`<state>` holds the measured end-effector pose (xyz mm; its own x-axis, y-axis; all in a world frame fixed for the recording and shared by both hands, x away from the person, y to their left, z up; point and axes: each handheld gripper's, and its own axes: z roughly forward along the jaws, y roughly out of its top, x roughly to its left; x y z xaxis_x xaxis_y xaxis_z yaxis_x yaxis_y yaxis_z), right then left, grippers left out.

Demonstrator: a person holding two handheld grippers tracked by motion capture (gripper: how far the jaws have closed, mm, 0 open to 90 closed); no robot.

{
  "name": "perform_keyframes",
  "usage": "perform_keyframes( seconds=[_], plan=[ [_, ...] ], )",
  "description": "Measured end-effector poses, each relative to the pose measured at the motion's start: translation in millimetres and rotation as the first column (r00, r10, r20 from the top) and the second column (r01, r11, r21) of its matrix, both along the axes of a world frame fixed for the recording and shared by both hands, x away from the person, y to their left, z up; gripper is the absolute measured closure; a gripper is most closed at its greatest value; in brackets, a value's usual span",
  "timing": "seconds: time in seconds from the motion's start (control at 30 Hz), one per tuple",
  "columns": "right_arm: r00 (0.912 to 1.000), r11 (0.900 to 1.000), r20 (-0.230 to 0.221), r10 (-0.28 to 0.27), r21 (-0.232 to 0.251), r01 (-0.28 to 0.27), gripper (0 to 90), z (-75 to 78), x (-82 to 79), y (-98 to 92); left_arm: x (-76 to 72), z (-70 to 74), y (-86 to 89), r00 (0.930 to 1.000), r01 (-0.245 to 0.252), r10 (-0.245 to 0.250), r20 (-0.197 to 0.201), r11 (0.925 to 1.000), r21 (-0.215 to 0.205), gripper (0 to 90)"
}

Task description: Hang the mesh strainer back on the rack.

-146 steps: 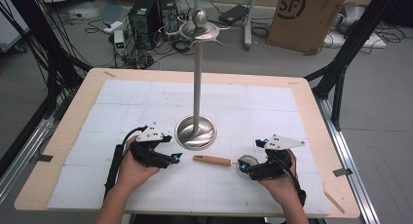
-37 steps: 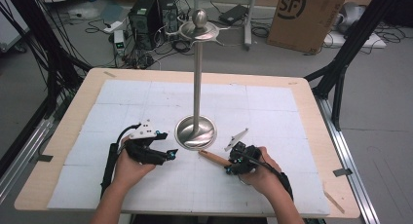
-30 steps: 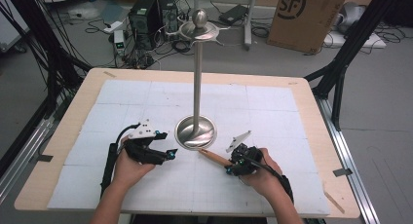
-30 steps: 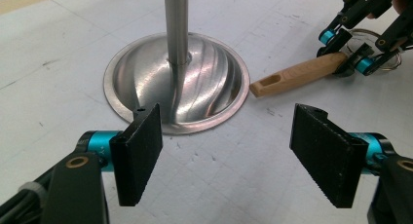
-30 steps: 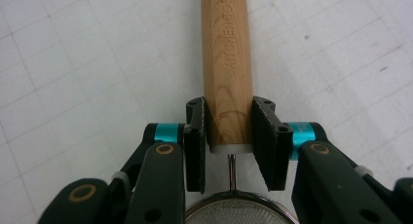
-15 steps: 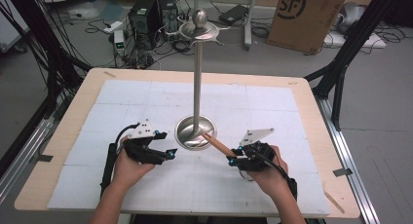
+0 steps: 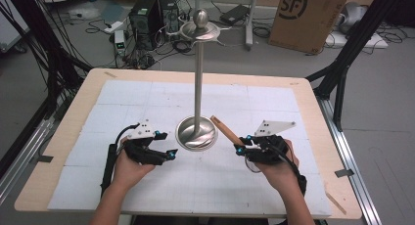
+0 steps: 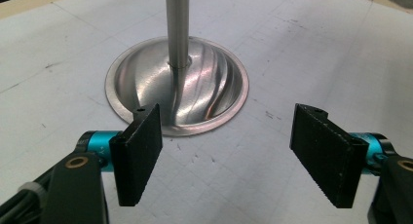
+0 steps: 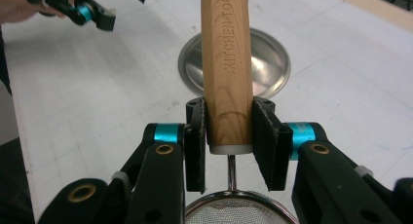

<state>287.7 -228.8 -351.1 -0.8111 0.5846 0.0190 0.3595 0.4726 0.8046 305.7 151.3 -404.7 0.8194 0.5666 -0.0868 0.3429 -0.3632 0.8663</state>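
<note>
A tall steel stand [image 7: 198, 78] with a round base [image 7: 196, 133] and a hooked top disc [image 7: 201, 29] rises from the middle of the table. My right gripper [image 7: 240, 149] is shut on the wooden handle [image 7: 226, 130] of a small mesh strainer, just right of the base. The handle [image 9: 227, 63] slants up and away toward the stand, and the wire mesh bowl [image 9: 238, 214] hangs below the jaws. My left gripper [image 7: 169, 154] is open and empty, left of the base [image 8: 204, 87], facing it in the left gripper view [image 8: 228, 121].
A white gridded mat [image 7: 147, 102] covers the wooden table [image 7: 313, 112]. Behind the table lie cables, computer boxes [image 7: 147, 12] and a cardboard box [image 7: 306, 14]. Black frame legs [image 7: 342, 63] stand at both sides.
The right gripper closed on the wooden handle that lay on the mat, lifted it and swung its free end up toward the stand. The left gripper stayed almost still.
</note>
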Motion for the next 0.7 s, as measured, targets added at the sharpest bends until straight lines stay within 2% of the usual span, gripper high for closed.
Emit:
perform_keyframes(
  seconds=[0.3, 0.63, 0.7],
  plan=[
    [0.9976, 0.997, 0.069, -0.004, 0.073, -0.001, 68.7, 31.6, 3.8, -6.8, -0.4, 1.0, 1.6, 1.0000, -0.001, 0.001, 0.001, 0.9999, -0.014, 28.0],
    [0.9920, 0.992, 0.126, -0.011, 0.127, -0.005, 68.6, 65.6, 11.1, -17.5, -0.7, 2.4, 3.8, 1.0000, -0.003, 0.003, 0.007, 0.9993, -0.037, 27.7],
    [0.9884, 0.991, 0.151, -0.010, 0.136, -0.010, 68.6, 73.3, 10.9, -18.9, -0.5, 2.5, 4.3, 1.0000, -0.001, 0.002, 0.005, 0.9995, -0.033, 27.8]
  ],
)
